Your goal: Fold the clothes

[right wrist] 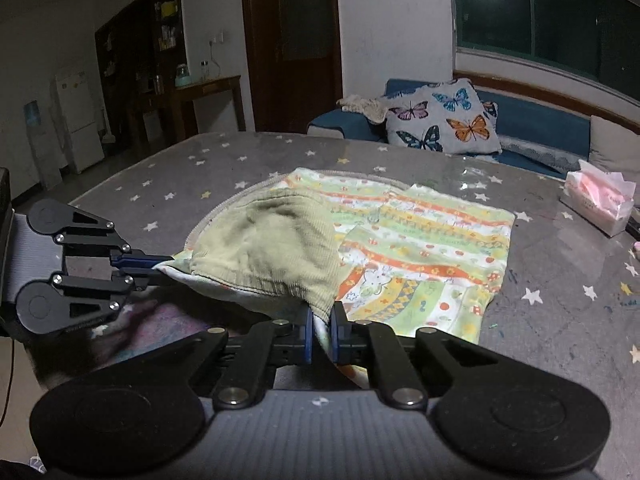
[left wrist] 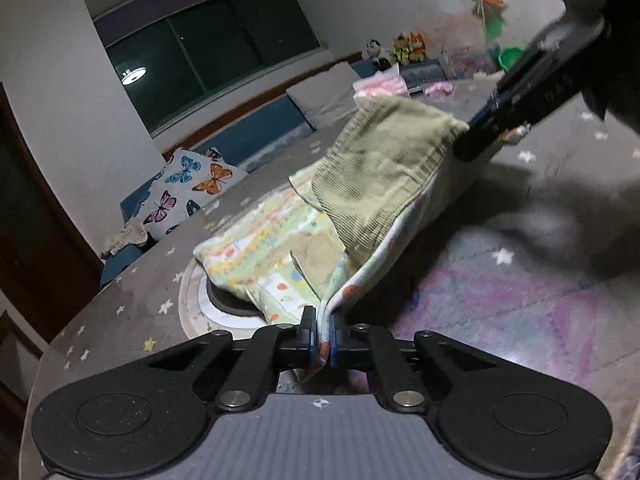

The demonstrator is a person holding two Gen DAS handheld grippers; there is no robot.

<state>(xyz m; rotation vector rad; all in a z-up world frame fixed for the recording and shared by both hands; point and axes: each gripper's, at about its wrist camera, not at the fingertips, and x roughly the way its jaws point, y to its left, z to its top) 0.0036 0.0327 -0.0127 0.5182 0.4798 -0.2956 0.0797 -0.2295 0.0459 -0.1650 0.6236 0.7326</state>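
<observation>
At lower centre, both the left gripper (left wrist: pixel 325 338) and right gripper (right wrist: pixel 321 330) clench the garment (right wrist: pixel 400 248)'s lifted edge above the table (right wrist: pixel 560 320), a tissue pack (right wrist: pixel 600 204) at far right.

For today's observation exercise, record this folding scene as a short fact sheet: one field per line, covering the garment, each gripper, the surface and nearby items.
garment: small patterned garment with an olive corduroy outer side, near end lifted, far end lying on the table
left gripper: shut on the garment's near edge
right gripper: shut on the garment's near edge
surface: table with grey star-print cover
nearby: tissue pack at the table's right side; butterfly cushion on the blue sofa behind
</observation>
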